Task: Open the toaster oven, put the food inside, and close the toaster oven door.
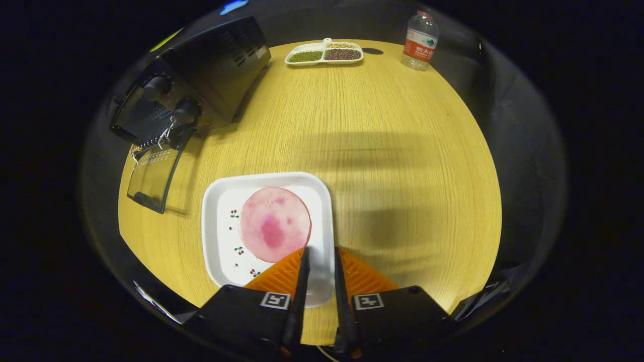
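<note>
Gripper (321, 256) fingers nearly closed w/ narrow gap, straddling right rim of white plate (217, 236) holding pink round food (274, 224). Toaster oven (201, 80) far left on wood table (392, 151), door (153, 177) open. Divided dish (325, 53) & water bottle (420, 40) at far edge.

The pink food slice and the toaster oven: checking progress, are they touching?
Apart. The gripper view shows the pink food slice on the white plate, with bare wooden table between it and the toaster oven.

A round pink food slice (274, 224) lies flat on a white square plate (217, 236). The black toaster oven (201, 80) stands far left, its glass door (153, 176) dropped open.
</note>
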`<state>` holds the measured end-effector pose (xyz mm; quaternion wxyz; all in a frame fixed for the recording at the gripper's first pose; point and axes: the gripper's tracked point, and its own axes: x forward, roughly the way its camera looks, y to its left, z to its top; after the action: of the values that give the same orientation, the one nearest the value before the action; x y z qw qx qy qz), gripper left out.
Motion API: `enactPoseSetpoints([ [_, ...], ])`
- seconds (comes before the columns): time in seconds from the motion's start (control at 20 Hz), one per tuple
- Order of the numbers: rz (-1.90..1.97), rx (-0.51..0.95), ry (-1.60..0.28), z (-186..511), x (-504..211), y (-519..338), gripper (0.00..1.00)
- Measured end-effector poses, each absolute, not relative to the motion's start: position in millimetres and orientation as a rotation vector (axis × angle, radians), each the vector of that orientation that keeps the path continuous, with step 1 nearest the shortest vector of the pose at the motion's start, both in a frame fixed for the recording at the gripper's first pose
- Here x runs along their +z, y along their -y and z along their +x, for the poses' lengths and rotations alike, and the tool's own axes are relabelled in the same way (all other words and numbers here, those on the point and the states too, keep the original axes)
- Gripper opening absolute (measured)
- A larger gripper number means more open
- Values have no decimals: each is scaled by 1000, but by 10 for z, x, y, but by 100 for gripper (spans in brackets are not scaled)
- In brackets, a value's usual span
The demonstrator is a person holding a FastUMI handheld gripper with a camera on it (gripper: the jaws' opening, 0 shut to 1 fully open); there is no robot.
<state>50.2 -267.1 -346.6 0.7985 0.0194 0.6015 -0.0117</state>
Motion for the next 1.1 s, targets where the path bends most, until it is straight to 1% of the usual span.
enactPoseSetpoints([
  [0.05,55,-32,-1313,482,-3437,2668,31],
  [0.15,74,-39,-1329,486,-3408,2683,26],
  [0.3,85,-23,-1329,483,-3500,2704,12],
  [0.5,155,34,-1310,476,-3440,2684,2],
  [0.8,192,53,-1298,446,-3445,2673,2],
  [0.95,230,28,-1285,397,-3450,2664,2],
  [1.1,362,-6,-1261,285,-3380,2597,2],
])
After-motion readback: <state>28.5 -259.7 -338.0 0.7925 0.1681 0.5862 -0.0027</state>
